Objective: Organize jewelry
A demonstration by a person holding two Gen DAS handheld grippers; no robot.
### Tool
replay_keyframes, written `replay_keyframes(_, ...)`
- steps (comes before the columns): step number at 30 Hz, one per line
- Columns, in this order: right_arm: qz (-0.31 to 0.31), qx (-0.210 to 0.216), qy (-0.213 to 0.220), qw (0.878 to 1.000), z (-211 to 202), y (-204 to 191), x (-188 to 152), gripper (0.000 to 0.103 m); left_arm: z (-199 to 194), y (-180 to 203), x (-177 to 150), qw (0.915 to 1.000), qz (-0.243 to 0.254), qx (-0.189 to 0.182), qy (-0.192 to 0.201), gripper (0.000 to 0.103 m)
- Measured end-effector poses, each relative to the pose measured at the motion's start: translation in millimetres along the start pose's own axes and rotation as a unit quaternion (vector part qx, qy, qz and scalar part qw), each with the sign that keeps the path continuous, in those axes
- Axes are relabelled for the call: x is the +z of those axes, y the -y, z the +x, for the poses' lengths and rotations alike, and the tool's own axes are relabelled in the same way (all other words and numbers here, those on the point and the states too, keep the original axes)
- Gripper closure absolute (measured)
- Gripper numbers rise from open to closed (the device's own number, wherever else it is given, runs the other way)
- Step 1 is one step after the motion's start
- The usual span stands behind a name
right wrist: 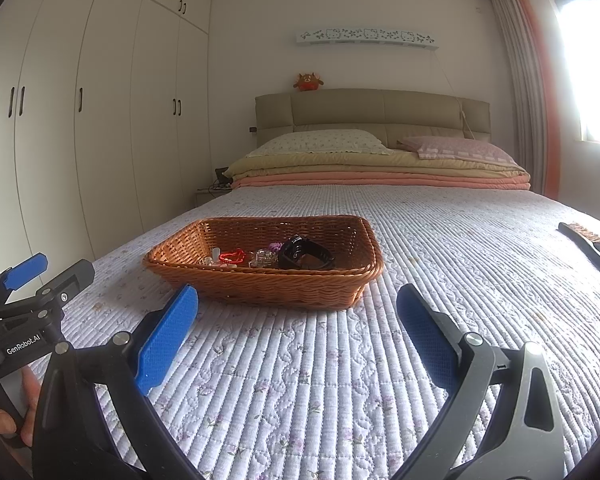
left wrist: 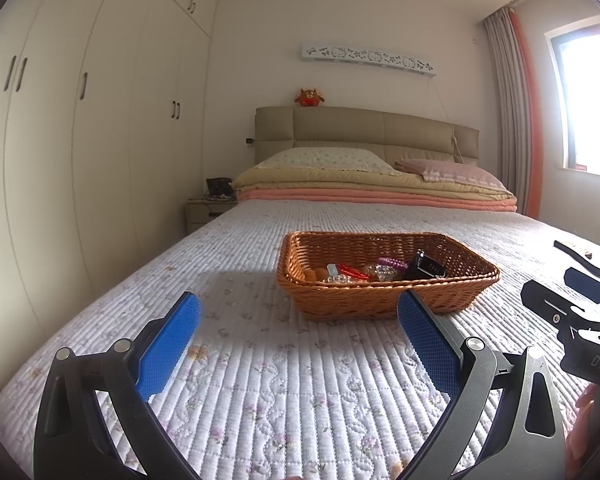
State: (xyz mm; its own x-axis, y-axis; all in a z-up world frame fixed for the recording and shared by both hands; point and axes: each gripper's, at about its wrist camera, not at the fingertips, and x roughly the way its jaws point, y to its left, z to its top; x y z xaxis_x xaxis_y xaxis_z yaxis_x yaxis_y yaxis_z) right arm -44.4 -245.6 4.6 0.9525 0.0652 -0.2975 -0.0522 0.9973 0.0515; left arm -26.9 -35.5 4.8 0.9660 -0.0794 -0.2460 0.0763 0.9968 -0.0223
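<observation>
Both claws are spread wide and carry nothing. Left claw (left wrist: pixel 298 344) hovers low over the quilted bed (left wrist: pixel 260 380); right claw (right wrist: pixel 298 340) hovers likewise, just beside it.

Ahead of both claws, within close reach, stands a wicker basket (right wrist: pixel 260 288) on the bedspread. Inside lies the jewelry: a black watch (right wrist: pixel 304 256), a red bracelet (right wrist: pixel 232 256), clear bead strands (right wrist: pixel 264 258), a purple beaded piece (left wrist: pixel 392 263). All pieces sit together on the basket floor, touching or overlapping; finer sorting cannot be judged from this angle.

Well off to the right of the right claw lies a dark brush (right wrist: pixel 588 248), flat on the bed.

Assessment: no loose jewelry shows on the bedspread. The scene fits either pieces gathered into the basket, or a heap awaiting separation. The pictures do not settle which.

Any further handling calls for a steep reach over the near rim and a narrow pinch, since the beads are small, slippery and tangled with neighbours.
</observation>
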Motion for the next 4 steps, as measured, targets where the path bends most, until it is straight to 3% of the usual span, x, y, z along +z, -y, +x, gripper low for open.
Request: replay_keyframes(4,0.0,0.0,0.0,1.0,0.0,0.0,0.0,0.008,0.9,-0.4,-0.1,1.0,0.001,0.001,-0.001,0.008)
